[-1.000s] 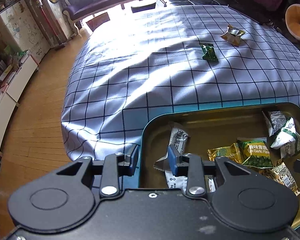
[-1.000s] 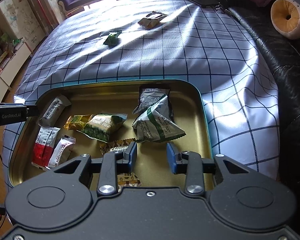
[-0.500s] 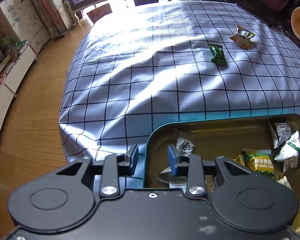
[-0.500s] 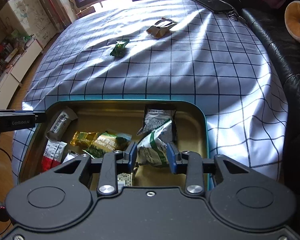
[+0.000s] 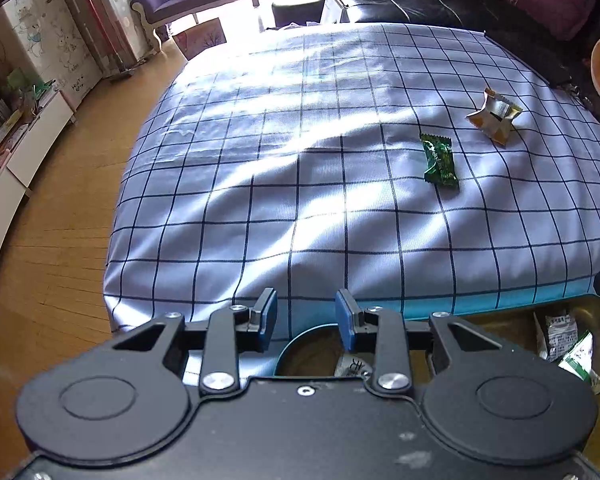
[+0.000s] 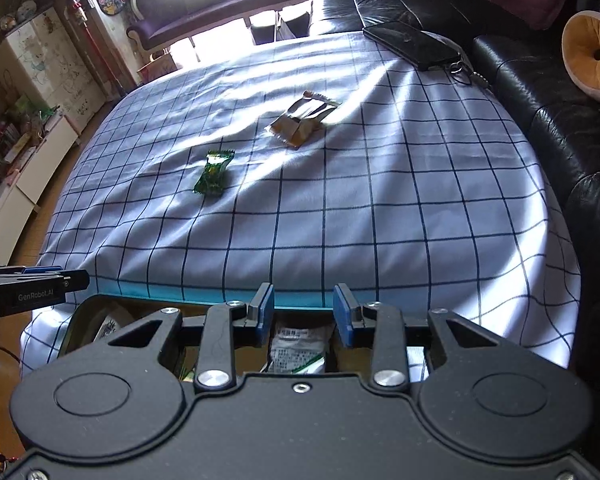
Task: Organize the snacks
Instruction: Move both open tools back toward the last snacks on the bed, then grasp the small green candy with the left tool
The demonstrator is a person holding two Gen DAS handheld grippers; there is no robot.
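A teal-rimmed gold tray (image 5: 572, 304) holding several snack packets lies at the near edge of the checked tablecloth (image 5: 340, 184); it also shows in the right wrist view (image 6: 204, 299). A green candy packet (image 5: 439, 159) and a crumpled tan-and-silver packet (image 5: 494, 117) lie loose further out on the cloth, also in the right wrist view as the green packet (image 6: 214, 173) and the tan packet (image 6: 302, 119). My left gripper (image 5: 306, 317) is open and empty above the tray's left corner. My right gripper (image 6: 303, 312) is open and empty above the tray's far rim.
A black phone with keys (image 6: 414, 45) lies at the cloth's far right edge. A black leather sofa (image 6: 560, 120) with an orange round cushion (image 6: 592, 56) runs along the right. Wooden floor (image 5: 52, 240) and cabinets (image 5: 40, 52) lie to the left.
Both grippers have pulled back and tilted up from the tray, so less of the tray and more of the cloth shows. Both stay open and empty.
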